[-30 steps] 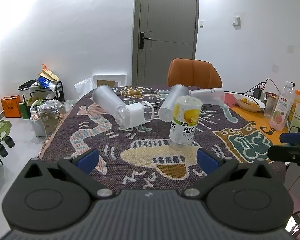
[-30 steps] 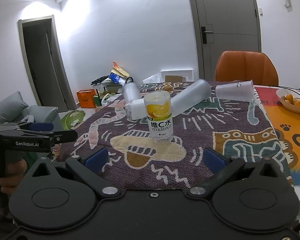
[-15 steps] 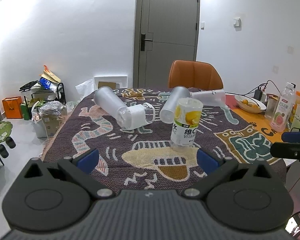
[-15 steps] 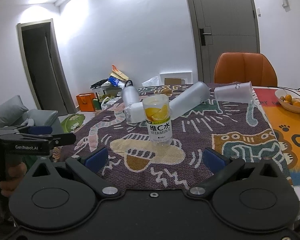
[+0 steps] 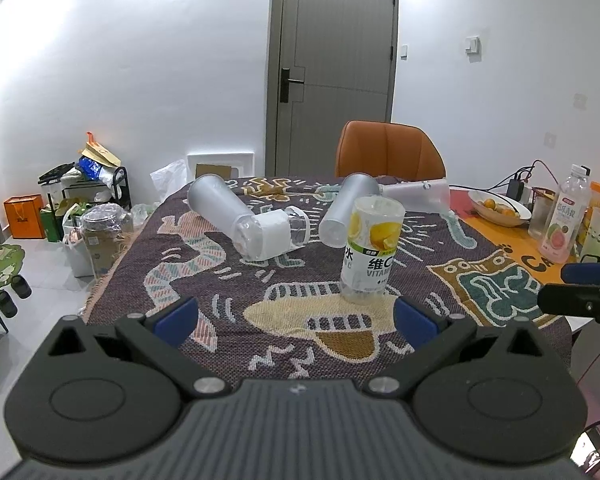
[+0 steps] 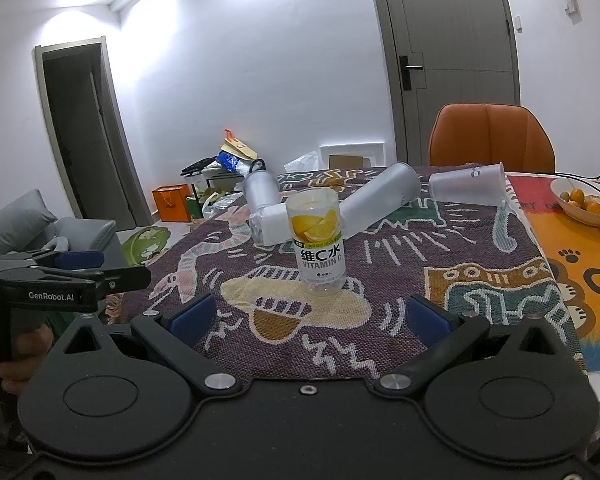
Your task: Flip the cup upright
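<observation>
2 grippers, left (image 5: 296,316) and right (image 6: 307,315), have backed away a little, both wide open and empty. The cup (image 6: 319,242) stands on the blanket (image 6: 400,276); the flip looks done.

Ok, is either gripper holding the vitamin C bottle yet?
No, the vitamin C bottle stands alone on the cloth, beyond the open right gripper, and the left gripper is open too.

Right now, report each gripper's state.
Left gripper: open, holding nothing.
Right gripper: open, holding nothing.
</observation>
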The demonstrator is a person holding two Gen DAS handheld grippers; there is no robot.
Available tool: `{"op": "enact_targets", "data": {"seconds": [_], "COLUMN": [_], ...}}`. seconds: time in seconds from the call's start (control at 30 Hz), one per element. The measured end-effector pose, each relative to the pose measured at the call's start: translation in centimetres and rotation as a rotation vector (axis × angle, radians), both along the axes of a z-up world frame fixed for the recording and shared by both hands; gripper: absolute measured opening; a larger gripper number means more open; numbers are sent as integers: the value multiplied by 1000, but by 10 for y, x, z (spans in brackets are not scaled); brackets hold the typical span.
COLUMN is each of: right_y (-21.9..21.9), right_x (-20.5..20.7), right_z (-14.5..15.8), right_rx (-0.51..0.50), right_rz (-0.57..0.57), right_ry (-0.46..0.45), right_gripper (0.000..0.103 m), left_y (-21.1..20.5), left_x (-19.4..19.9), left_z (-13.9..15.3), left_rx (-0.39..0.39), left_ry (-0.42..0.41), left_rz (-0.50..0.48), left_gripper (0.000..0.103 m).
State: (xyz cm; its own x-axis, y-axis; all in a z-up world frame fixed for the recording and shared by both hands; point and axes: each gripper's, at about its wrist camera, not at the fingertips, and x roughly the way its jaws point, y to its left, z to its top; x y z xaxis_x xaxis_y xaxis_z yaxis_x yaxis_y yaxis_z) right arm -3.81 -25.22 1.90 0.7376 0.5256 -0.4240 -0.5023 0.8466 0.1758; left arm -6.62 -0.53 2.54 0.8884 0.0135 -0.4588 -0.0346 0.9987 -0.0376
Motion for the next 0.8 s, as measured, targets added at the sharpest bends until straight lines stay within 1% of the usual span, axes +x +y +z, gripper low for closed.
{"op": "enact_targets", "data": {"seconds": [0.33,0.57,0.8], "right_y": [0,0,0], "right_x": [1,1,0], "right_z": [0,0,-1], "right_rx": [1,-1,2], "right_rz": [4,5,5], "right_ry": [-1,-6,-4], "right_gripper": [103,103,103], "left_y": [0,3,4], "left_x": [0,2,0], "left_z": [-2,-4,-4], "left_rx": [1,-4,-1], "left_ry": [5,14,6], "left_rz": [-6,15,7], "left_gripper": [103,103,103]}}
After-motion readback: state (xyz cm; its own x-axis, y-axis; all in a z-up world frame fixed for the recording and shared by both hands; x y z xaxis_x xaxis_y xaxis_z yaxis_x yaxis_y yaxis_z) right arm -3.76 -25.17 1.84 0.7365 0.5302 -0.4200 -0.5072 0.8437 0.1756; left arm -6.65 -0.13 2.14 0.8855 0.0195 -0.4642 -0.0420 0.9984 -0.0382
